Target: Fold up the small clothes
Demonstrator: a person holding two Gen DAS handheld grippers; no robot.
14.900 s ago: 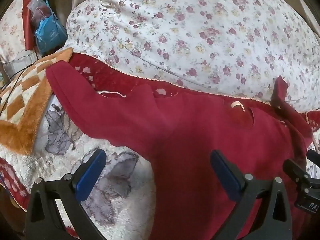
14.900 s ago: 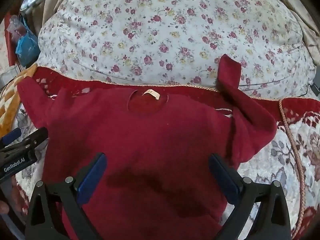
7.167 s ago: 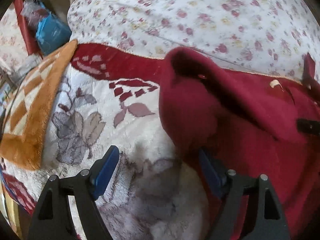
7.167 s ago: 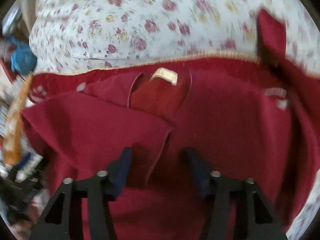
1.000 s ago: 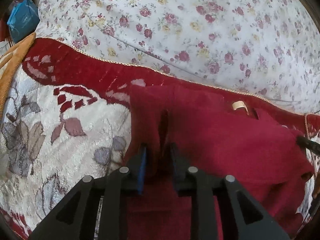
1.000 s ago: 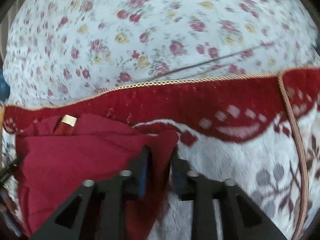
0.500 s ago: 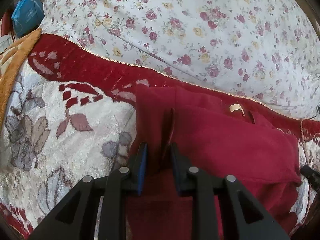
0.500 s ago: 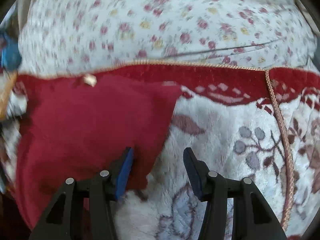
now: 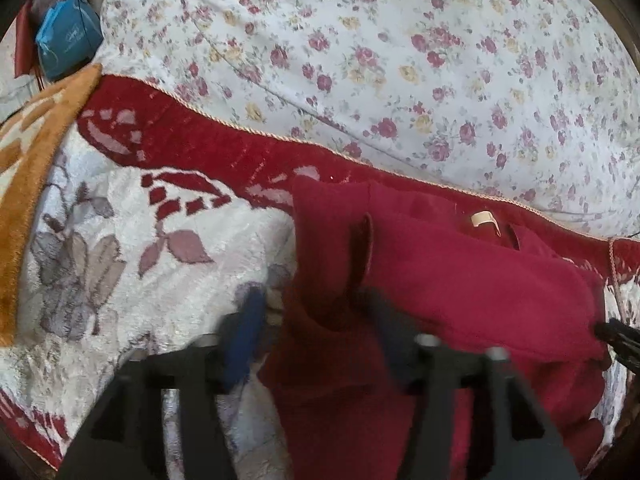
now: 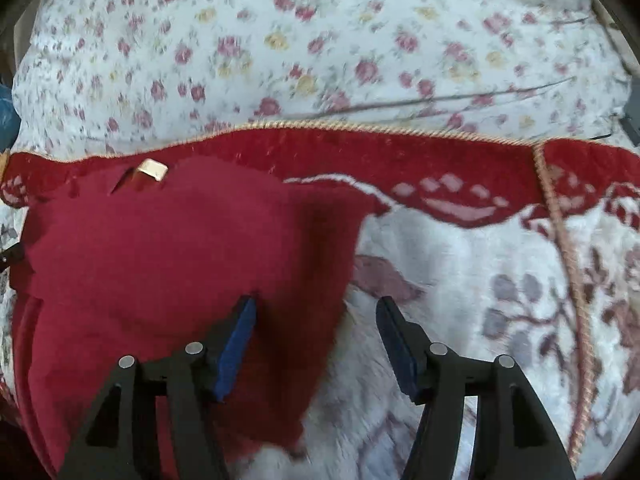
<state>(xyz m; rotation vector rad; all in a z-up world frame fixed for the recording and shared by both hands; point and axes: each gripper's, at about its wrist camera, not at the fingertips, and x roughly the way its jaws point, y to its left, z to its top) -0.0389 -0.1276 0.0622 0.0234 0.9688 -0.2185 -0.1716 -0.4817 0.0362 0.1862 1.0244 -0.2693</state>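
Observation:
A small dark red sweater (image 9: 460, 280) lies on a white and red flowered blanket (image 9: 132, 264), both sleeves folded in over its body, a cream neck label (image 9: 483, 219) at its far edge. My left gripper (image 9: 316, 340) is open, its blurred jaws apart on either side of the sweater's raised left fold. In the right wrist view the sweater (image 10: 168, 256) fills the left half. My right gripper (image 10: 316, 336) is open and empty, straddling the sweater's right edge; the left finger (image 10: 236, 340) is over the cloth, the right over the blanket.
A big white quilt with small roses (image 9: 400, 52) bulges behind the blanket. An orange checked cushion (image 9: 28, 160) lies at the far left, a blue bag (image 9: 66, 38) behind it. The blanket's corded hem (image 10: 560, 248) runs down the right.
My left gripper has opened and let go of the sweater's left fold. My right gripper, open since half a second ago, has drawn back slightly. The sleeves were folded in over the earlier frames.

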